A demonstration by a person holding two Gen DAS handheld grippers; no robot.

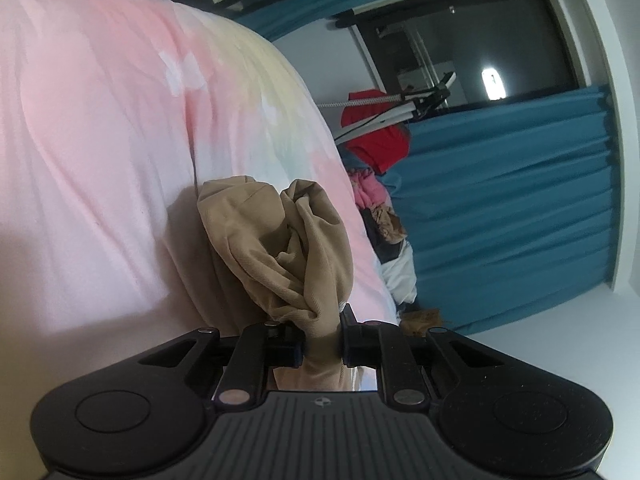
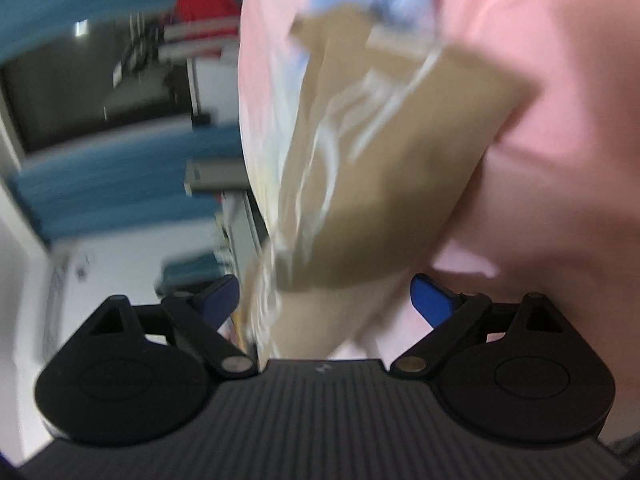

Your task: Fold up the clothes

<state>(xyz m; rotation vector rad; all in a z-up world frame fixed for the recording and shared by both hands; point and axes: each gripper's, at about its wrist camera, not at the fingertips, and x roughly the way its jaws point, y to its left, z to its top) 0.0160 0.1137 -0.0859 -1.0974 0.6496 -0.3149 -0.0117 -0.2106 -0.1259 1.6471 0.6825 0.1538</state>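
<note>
A tan garment (image 1: 276, 248) lies bunched on a pink pastel bedcover (image 1: 100, 140). My left gripper (image 1: 322, 346) is shut on a gathered fold of it, the cloth pinched between the jaws. In the blurred right wrist view the same tan garment (image 2: 380, 168) hangs stretched over the bedcover (image 2: 560, 140), with pale strings on it. My right gripper (image 2: 324, 300) is open, its blue fingertips (image 2: 430, 300) spread wide on either side of the cloth, which passes between them.
A pile of clothes, red (image 1: 380, 136) and pink, lies beyond the bed's edge beside a white drying rack (image 1: 400, 108). Blue curtains (image 1: 512, 208) and a dark window (image 1: 460, 48) stand behind. The right wrist view shows the curtains (image 2: 120, 184) and shelving.
</note>
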